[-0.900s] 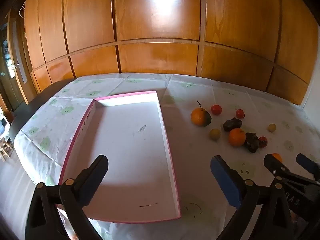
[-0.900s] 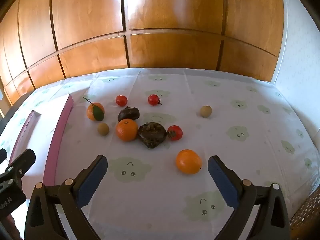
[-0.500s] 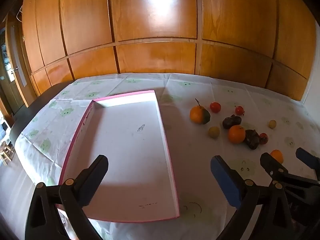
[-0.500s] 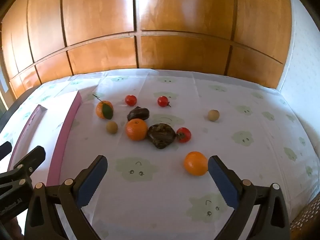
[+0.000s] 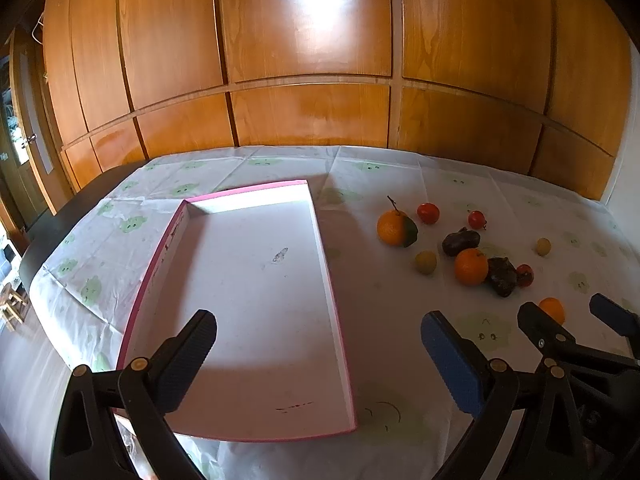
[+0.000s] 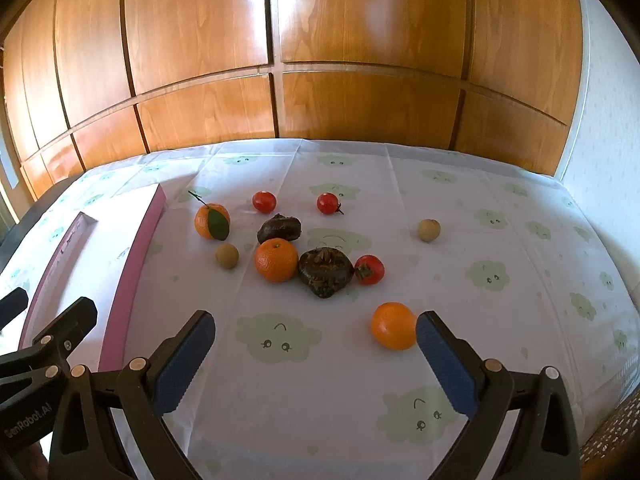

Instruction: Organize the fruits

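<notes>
A shallow pink-rimmed white box [image 5: 332, 280] lies empty on the table's left half; its pink side wall [image 6: 132, 276] shows in the right wrist view. Fruit is scattered right of it: a leafy orange [image 6: 209, 221], a second orange [image 6: 276, 260], a near orange [image 6: 393, 326], several small red fruits [image 6: 264, 201], two dark wrinkled fruits [image 6: 325, 269] and two tan round ones [image 6: 227, 255]. My left gripper [image 5: 318, 348] hangs open above the box's near end. My right gripper [image 6: 316, 344] is open over bare cloth, its right finger just beside the near orange.
A white tablecloth [image 6: 500, 240] printed with green clouds covers the table. Wooden wall panels [image 5: 312, 120] close off the far edge. A white wall [image 6: 600, 160] bounds the right side. The table's dark left edge [image 5: 44, 240] drops off to the floor.
Both grippers have drifted left a little, so the fruit has shifted right in the right wrist view; the near orange now sits by the right finger. Both stay open.
</notes>
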Action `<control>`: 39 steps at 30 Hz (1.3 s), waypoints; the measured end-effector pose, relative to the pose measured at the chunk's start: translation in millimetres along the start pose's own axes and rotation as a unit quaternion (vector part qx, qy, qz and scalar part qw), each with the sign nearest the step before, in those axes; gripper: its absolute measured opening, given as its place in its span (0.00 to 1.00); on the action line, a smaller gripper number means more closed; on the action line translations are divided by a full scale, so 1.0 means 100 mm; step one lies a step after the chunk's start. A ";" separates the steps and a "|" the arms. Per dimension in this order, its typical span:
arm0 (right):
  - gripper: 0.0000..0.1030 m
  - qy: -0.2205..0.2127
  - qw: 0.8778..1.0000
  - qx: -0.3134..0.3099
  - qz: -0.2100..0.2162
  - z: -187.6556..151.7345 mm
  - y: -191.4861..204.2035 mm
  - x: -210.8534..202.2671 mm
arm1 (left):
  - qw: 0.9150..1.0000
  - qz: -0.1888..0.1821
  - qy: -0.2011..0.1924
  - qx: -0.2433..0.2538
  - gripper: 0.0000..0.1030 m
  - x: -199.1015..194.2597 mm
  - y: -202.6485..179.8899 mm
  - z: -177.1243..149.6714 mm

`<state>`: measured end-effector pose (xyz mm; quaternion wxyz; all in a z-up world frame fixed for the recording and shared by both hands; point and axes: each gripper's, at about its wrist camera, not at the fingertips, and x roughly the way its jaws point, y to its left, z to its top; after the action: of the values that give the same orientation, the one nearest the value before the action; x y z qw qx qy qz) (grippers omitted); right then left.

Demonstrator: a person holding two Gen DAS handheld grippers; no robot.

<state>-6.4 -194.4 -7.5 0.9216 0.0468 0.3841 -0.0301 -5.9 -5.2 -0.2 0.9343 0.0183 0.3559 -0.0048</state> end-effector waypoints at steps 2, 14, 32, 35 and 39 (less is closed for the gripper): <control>0.99 0.000 1.000 0.001 0.000 0.01 0.00 0.00 | 1.000 0.001 0.000 -0.001 1.00 0.00 -0.01 0.01; 0.99 -0.011 1.000 -0.005 -0.007 0.02 0.03 -0.07 | 1.000 0.000 -0.001 -0.010 1.00 -0.02 0.02 0.01; 0.99 -0.019 1.000 -0.007 -0.010 0.03 0.02 -0.11 | 1.000 -0.001 0.000 -0.011 1.00 -0.04 0.02 0.01; 0.99 -0.019 1.000 -0.006 -0.010 0.03 0.02 -0.11 | 1.000 -0.001 0.000 -0.010 1.00 -0.04 0.01 0.01; 0.99 -0.020 1.000 -0.007 -0.011 0.03 0.02 -0.11 | 1.000 -0.001 0.000 -0.010 1.00 -0.04 0.01 0.00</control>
<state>-12.1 -192.7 2.3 0.9289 0.0355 0.3667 -0.0389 -8.7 -4.4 2.6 0.9344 0.0082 0.3562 -0.0022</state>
